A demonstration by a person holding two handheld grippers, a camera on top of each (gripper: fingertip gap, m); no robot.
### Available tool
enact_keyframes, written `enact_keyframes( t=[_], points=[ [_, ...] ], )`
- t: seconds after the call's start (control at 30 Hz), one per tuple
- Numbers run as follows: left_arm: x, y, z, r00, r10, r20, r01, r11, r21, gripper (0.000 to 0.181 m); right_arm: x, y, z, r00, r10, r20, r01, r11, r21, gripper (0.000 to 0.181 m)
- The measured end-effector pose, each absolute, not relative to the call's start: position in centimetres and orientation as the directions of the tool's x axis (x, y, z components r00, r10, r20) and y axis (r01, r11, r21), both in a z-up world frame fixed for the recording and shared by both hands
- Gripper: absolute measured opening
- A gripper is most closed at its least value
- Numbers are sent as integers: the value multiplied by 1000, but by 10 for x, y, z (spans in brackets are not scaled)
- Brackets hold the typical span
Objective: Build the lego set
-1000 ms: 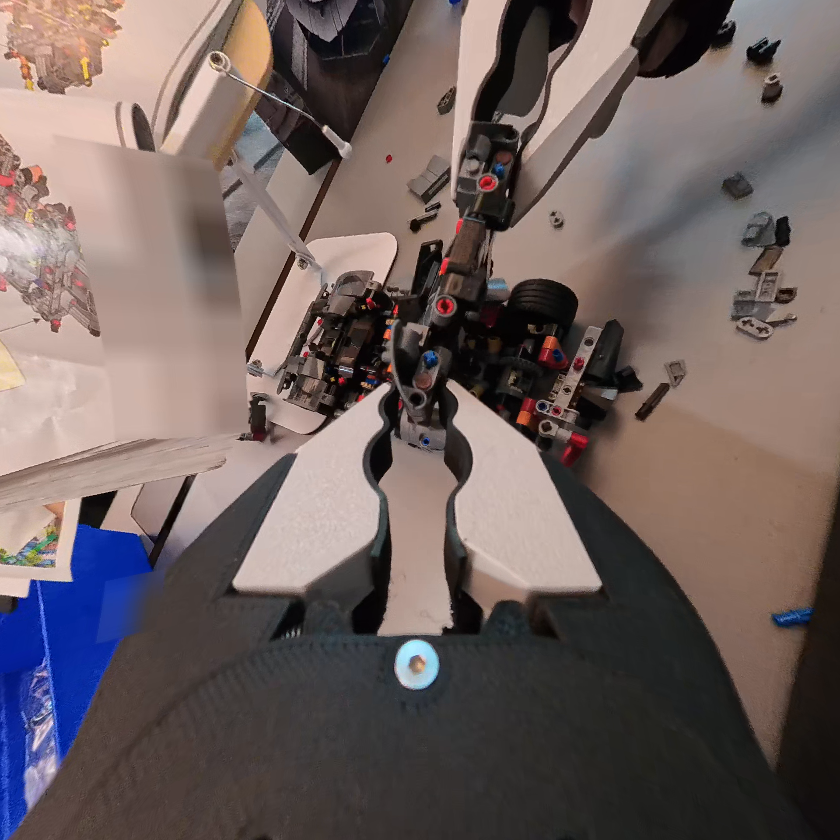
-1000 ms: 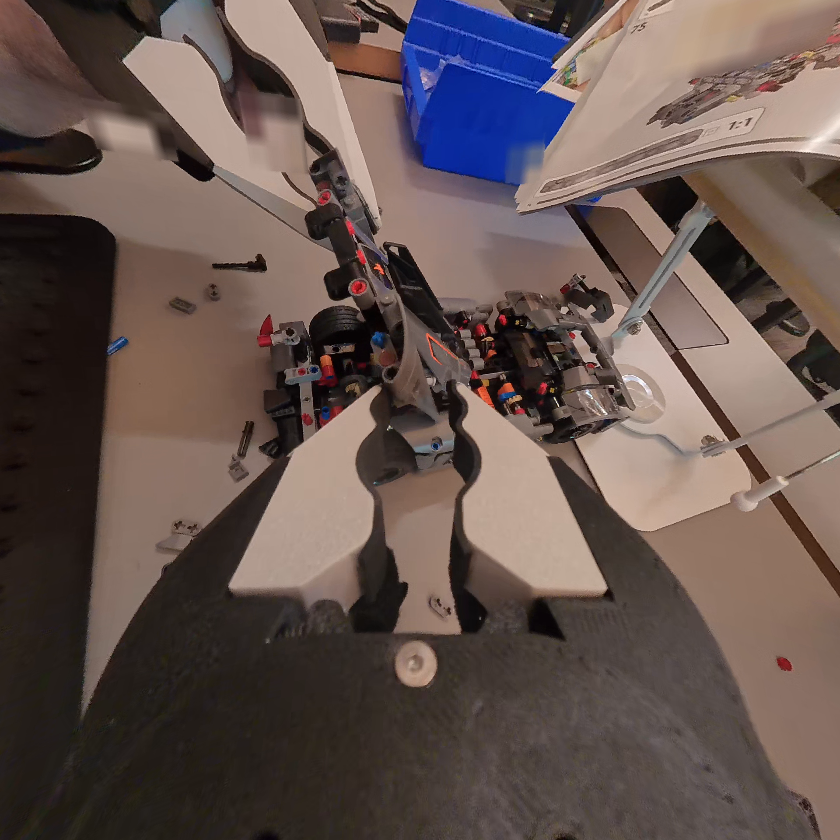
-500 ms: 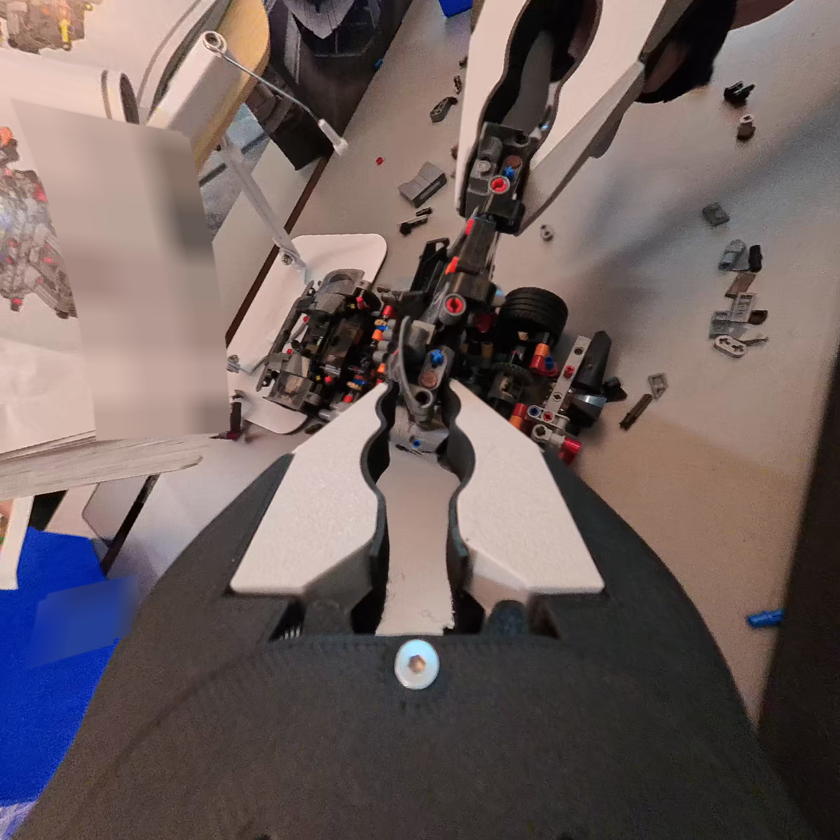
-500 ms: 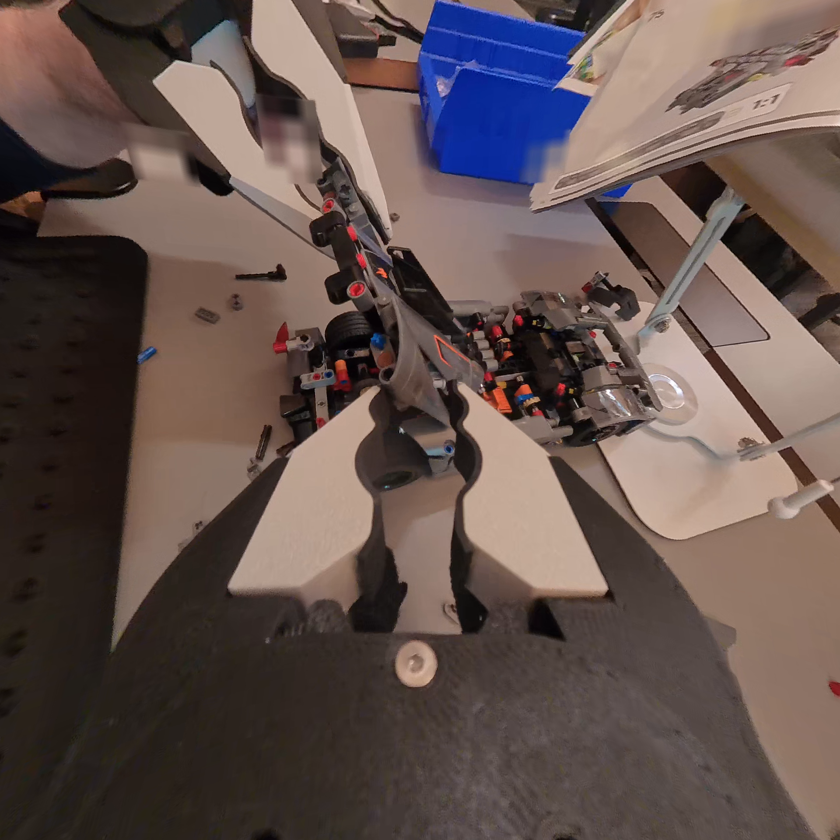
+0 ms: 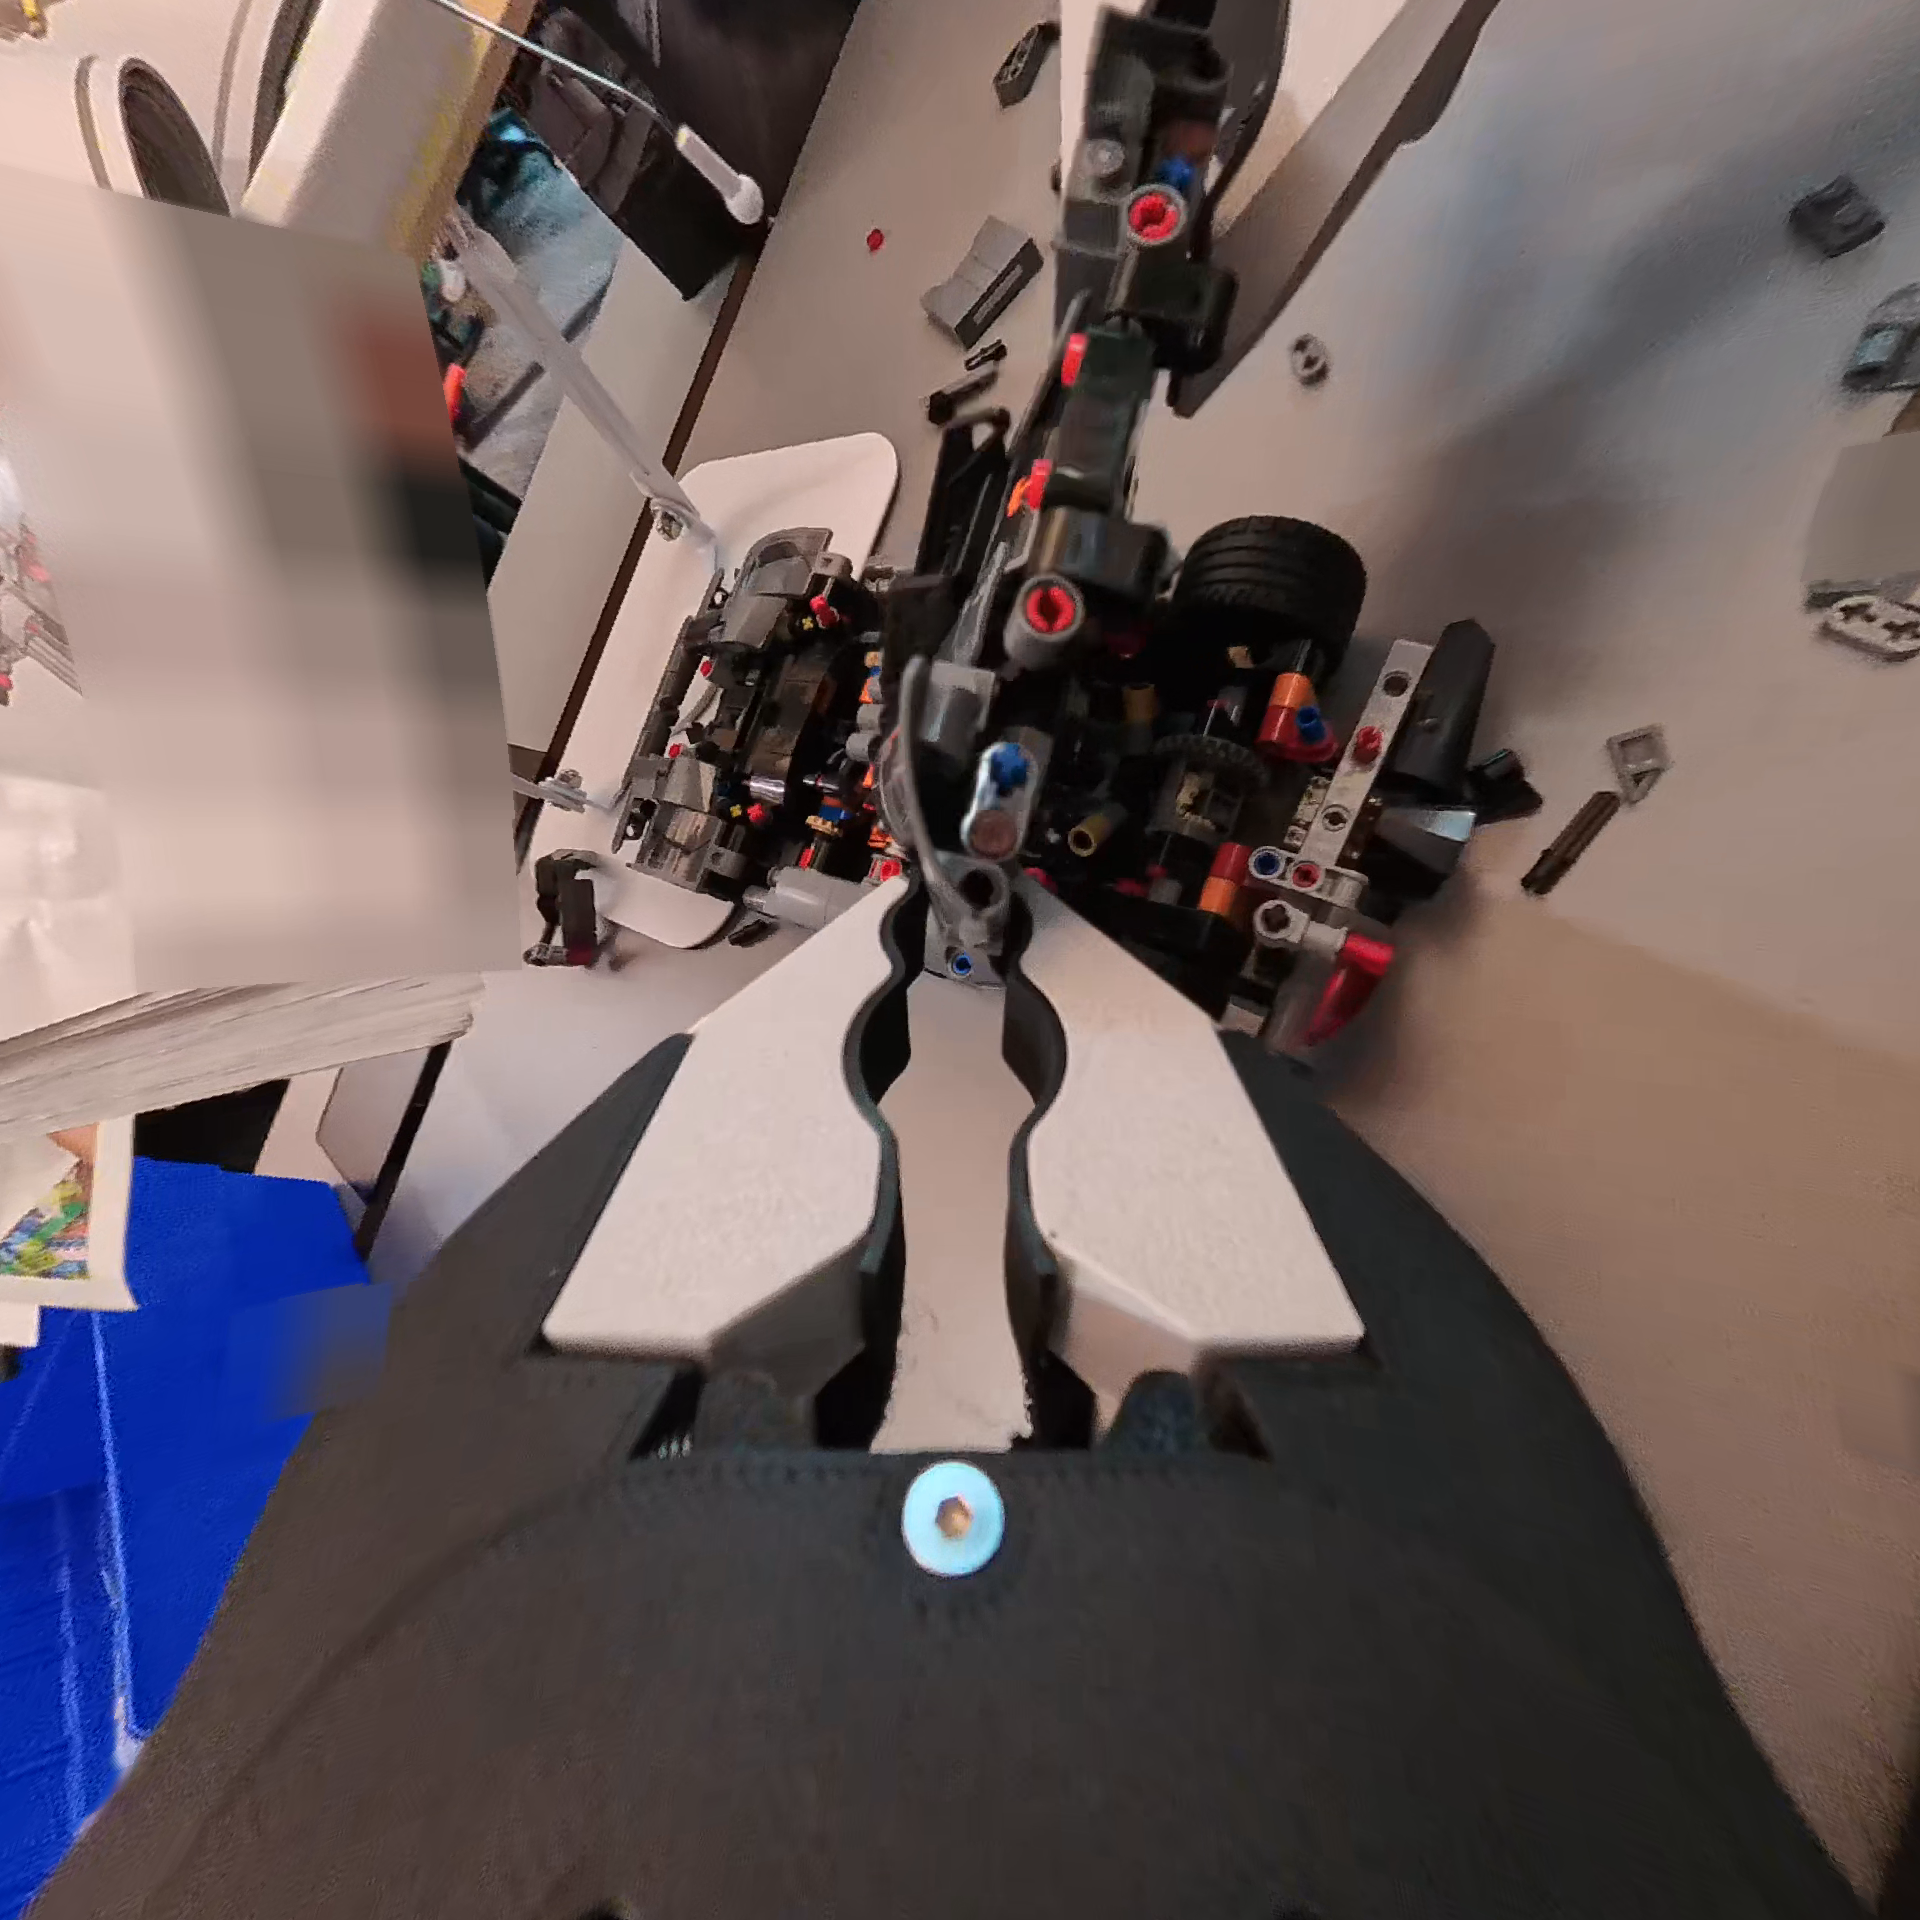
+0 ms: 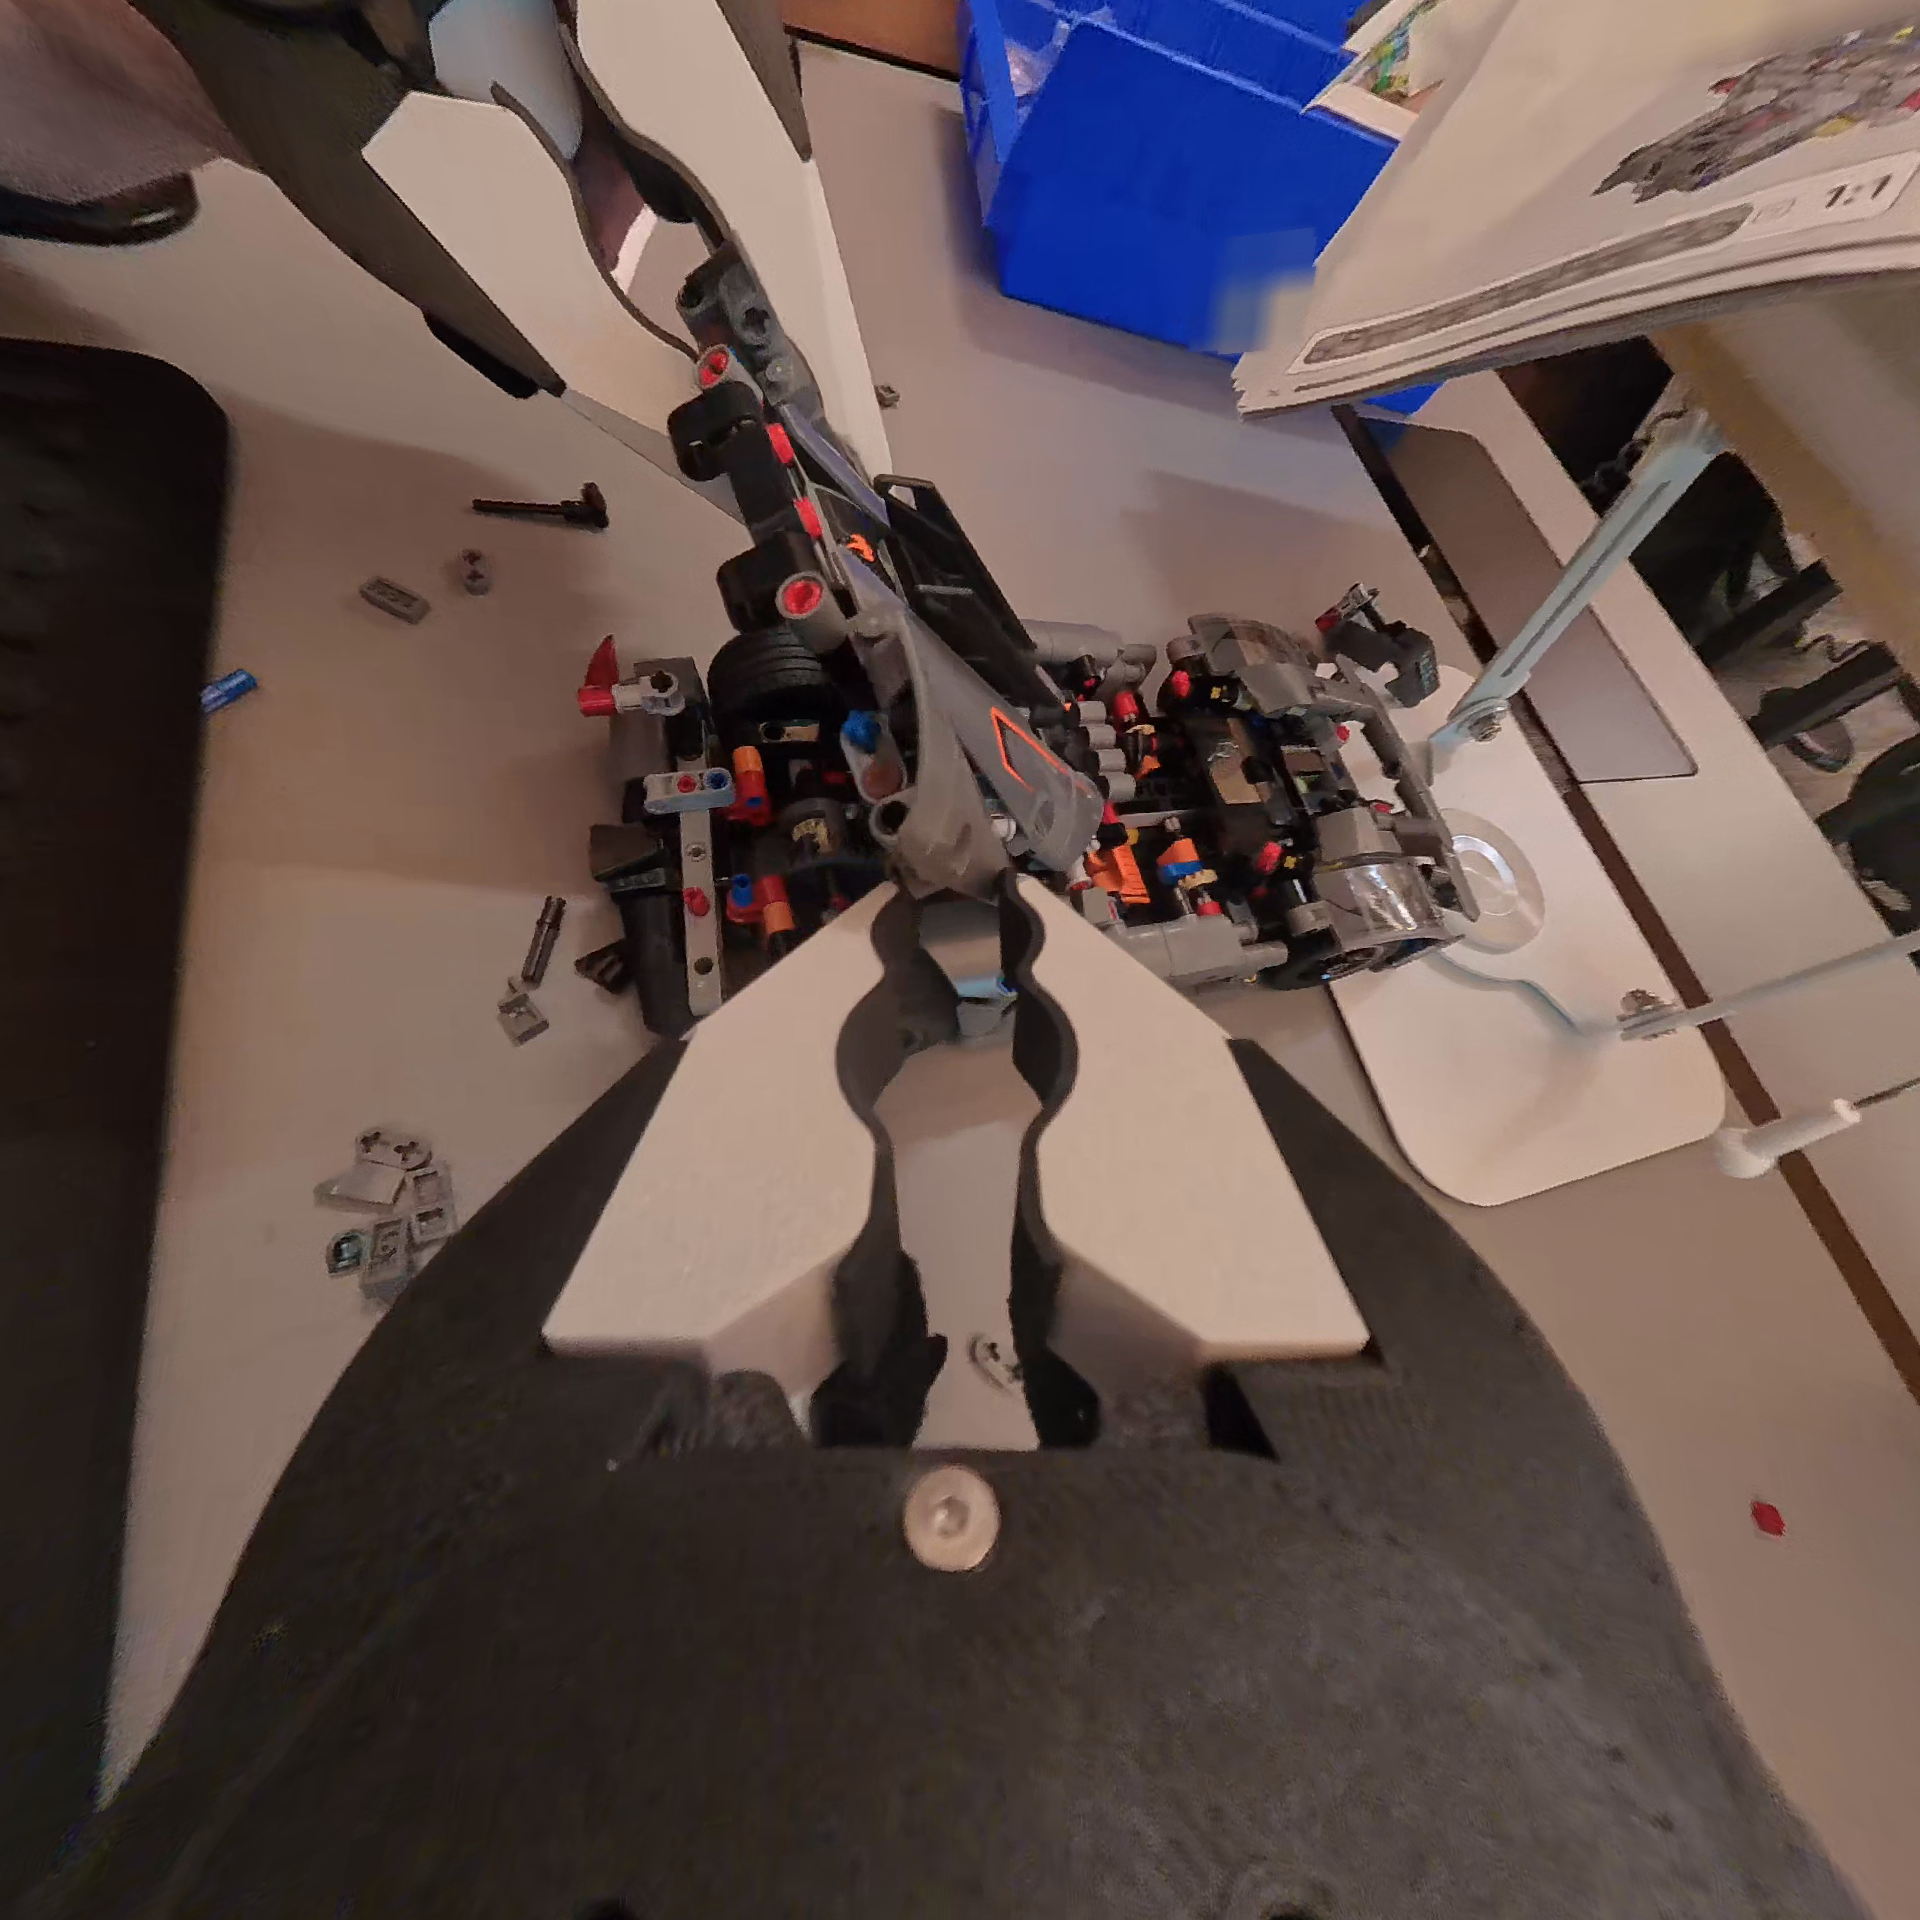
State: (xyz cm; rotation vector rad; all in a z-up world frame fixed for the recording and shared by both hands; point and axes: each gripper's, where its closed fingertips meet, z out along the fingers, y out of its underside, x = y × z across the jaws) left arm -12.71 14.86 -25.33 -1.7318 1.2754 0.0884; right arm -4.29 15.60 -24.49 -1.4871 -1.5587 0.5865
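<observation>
A long Lego sub-assembly [image 5: 1081, 540] of black beams, red pins and a curved grey panel [image 6: 935, 748] hangs in the air between both grippers. My left gripper [image 5: 961, 920] is shut on its grey near end. My right gripper [image 6: 951, 925] is shut on the opposite end; it also shows at the top of the left wrist view [image 5: 1164, 125]. The left gripper shows at the top left of the right wrist view [image 6: 717, 281]. The part-built car chassis [image 6: 1247, 790] with a black wheel [image 5: 1273, 592] lies on the table right under the held piece.
An open instruction booklet [image 6: 1621, 208] rests on a stand with a white base [image 6: 1507, 1070]. A blue bin [image 6: 1122, 177] stands behind it. Loose small pieces [image 6: 390, 1205] lie around the chassis. A black mat [image 6: 83, 831] covers the table's left edge. My right fingertips sit around 9 cm from my left ones. The white base [image 6: 1507, 1070] is about 25 cm from both grippers' fingertips.
Both grippers keep their hold on the sub-assembly. The chassis looks larger and closer under it than half a second ago.
</observation>
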Motion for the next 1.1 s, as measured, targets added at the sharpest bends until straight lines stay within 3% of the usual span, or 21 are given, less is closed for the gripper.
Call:
enact_keyframes(
  t=[0.2,1.1],
  points=[
    [-127,153,-251,458,-668,-587,-782,12,-624,5,-43,160,-240,126,929,348,544,228,-807,10],
    [-127,162,-244,522,-625,-580,-737,11,-675,5,-45,162,-234,157,918,364,509,241,-827,12]
  ],
)
